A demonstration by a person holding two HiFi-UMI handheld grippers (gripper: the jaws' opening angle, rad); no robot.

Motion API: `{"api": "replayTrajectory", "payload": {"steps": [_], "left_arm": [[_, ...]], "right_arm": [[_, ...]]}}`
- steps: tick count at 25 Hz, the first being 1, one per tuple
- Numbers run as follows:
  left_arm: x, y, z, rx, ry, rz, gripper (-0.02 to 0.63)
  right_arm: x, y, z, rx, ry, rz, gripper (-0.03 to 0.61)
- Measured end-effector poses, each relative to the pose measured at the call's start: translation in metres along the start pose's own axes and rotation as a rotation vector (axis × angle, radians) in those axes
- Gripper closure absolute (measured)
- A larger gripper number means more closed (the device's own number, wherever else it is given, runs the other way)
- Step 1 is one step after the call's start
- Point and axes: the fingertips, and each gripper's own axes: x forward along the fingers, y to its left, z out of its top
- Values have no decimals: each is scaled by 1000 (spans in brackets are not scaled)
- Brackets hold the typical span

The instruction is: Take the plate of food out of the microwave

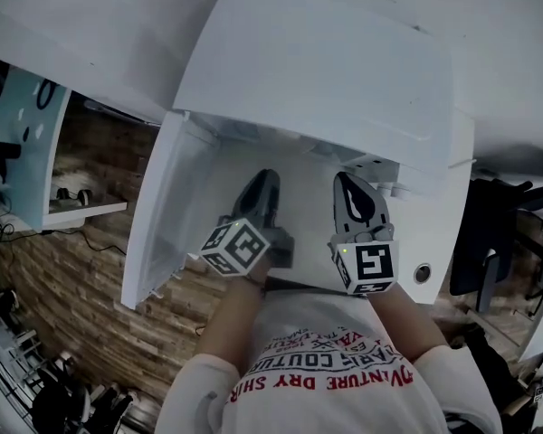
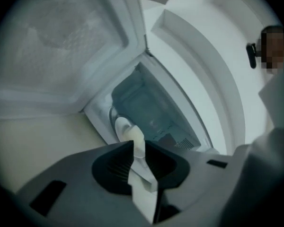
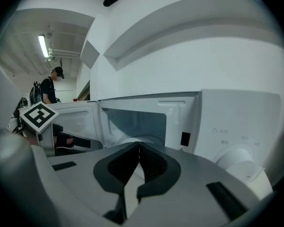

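L claw (image 2: 133, 144) slightly apart; open microwave (image 3: 180, 117) holds plate (image 3: 132, 138).

My right gripper (image 3: 138, 145) sits low at centre frame, jaws pressed together on nothing. Beyond them the microwave (image 3: 227, 117) stands open, with its door (image 3: 73, 122) swung left and its knob (image 3: 239, 157) at lower right. A marker cube (image 3: 38, 116) shows at the left edge.

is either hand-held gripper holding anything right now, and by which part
Nothing is held: the left hand-held gripper has its jaws slightly apart and empty, the right hand-held gripper has them shut on nothing.
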Motion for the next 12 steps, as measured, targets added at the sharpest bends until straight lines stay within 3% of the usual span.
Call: {"api": "replayTrajectory", "payload": {"steps": [4,9,12], "left_arm": [[22,21,-8,-157,35,1,535],[50,28,-11,-405,37,-92,491],[60,30,-10,-463,29,-118,491]], "right_arm": [[13,1,-11,11,29,-13,566],[25,5,-19,13,59,-14,566],[28,6,-24,10,78,-17,566]]}}
